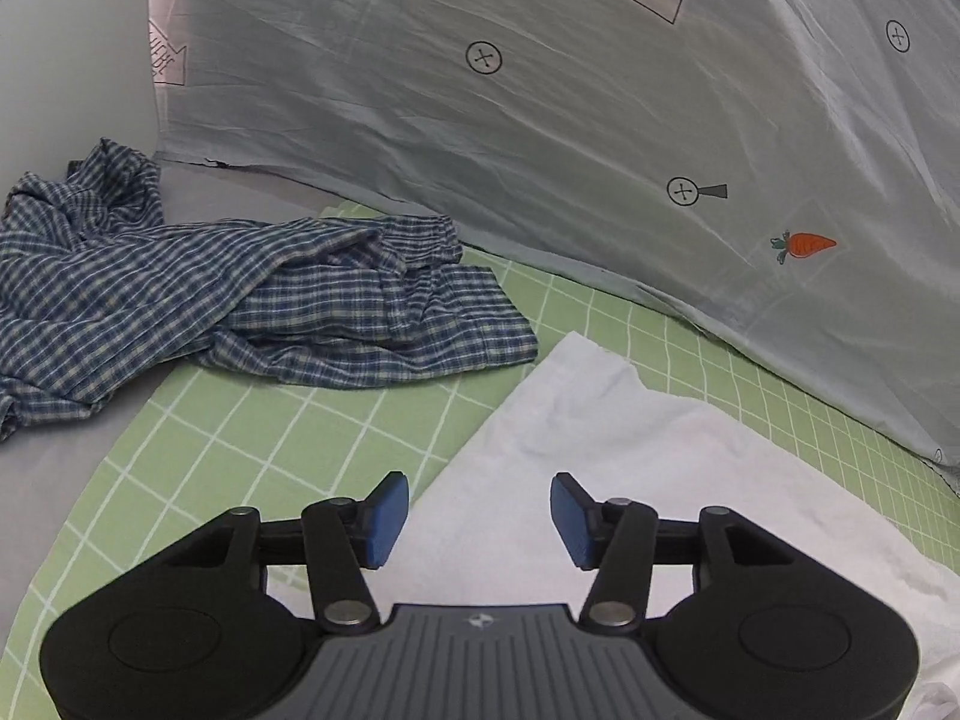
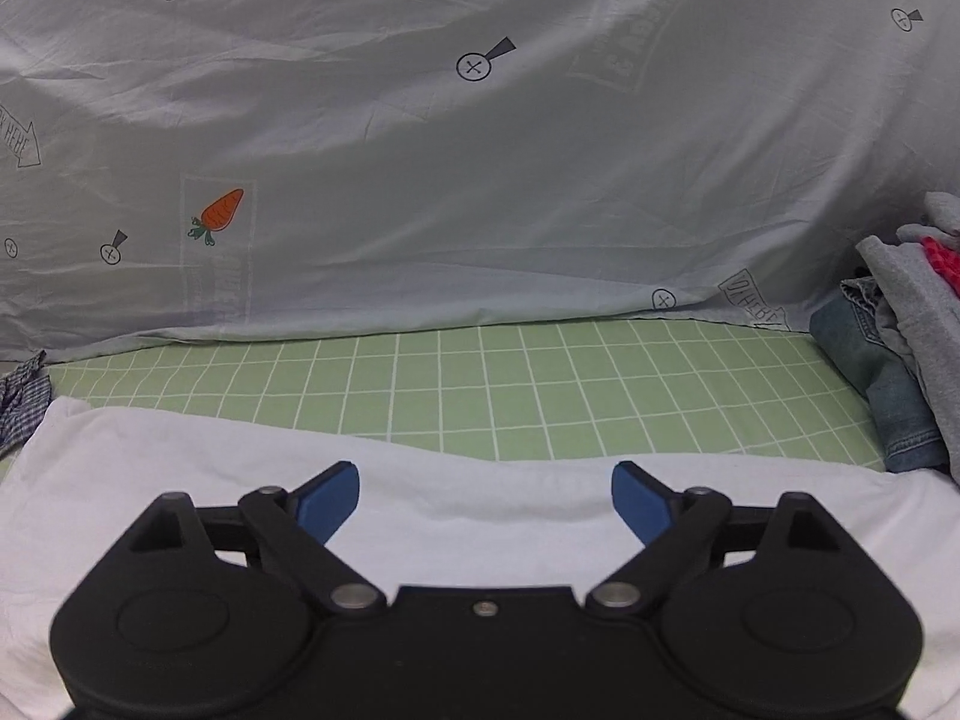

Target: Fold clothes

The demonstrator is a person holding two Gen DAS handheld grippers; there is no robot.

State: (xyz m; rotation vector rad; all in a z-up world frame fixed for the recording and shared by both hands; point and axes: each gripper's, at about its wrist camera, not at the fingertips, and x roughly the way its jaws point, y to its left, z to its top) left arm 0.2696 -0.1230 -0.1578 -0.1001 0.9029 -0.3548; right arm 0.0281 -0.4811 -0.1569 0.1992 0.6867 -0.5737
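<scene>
A white garment [image 1: 630, 450] lies flat on a green checked cloth [image 1: 270, 438]. My left gripper [image 1: 480, 519] is open and empty, hovering over the garment's near left part. In the right wrist view the same white garment [image 2: 480, 504] spreads across the foreground on the green cloth [image 2: 480, 384]. My right gripper [image 2: 486, 507] is open and empty above the garment's far edge. A crumpled blue plaid garment [image 1: 180, 294] lies to the left, partly on the green cloth; its edge shows in the right wrist view [image 2: 21, 402].
A pale grey sheet [image 1: 540, 120] printed with carrots and arrows hangs as a backdrop behind the cloth, also in the right wrist view [image 2: 480, 180]. A pile of clothes with blue denim [image 2: 888, 384] and a grey item [image 2: 924, 300] sits at the right.
</scene>
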